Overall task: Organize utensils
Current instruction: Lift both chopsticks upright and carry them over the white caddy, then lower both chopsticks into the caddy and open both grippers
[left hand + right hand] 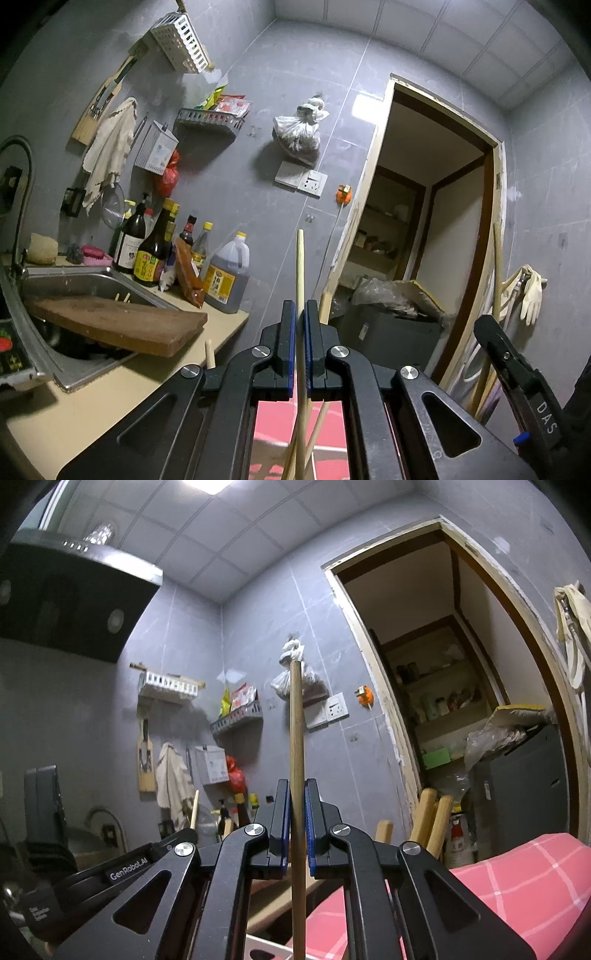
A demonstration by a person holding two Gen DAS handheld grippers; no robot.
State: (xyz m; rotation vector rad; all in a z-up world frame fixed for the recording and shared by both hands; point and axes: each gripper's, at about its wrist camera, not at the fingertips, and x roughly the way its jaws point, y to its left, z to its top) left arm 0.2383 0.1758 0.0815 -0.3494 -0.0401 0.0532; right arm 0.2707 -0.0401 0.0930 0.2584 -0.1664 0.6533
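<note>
My left gripper (299, 314) is clamped on a thin pale chopstick (300, 266), which stands upright between the blue pads and runs down past them out of the bottom of the view. My right gripper (297, 794) is clamped on a thicker, darker stick (295, 738), also upright, its tip reaching up in front of the bag (295, 679) hung on the wall.

Only the left view gives me the counter: a sink (92, 284) with a wooden board (122, 325) lying across it, a row of sauce bottles (155, 254) behind, and a white rack (181, 40) high on the wall. It also catches the right gripper's side at the far right edge.

Only the right view shows the range hood (74, 590), a pink checked cloth (517, 878) low on the right, and wooden handles (432, 819) standing near the doorway (443, 664). A white slotted basket rim (266, 949) peeks in beneath the stick.
</note>
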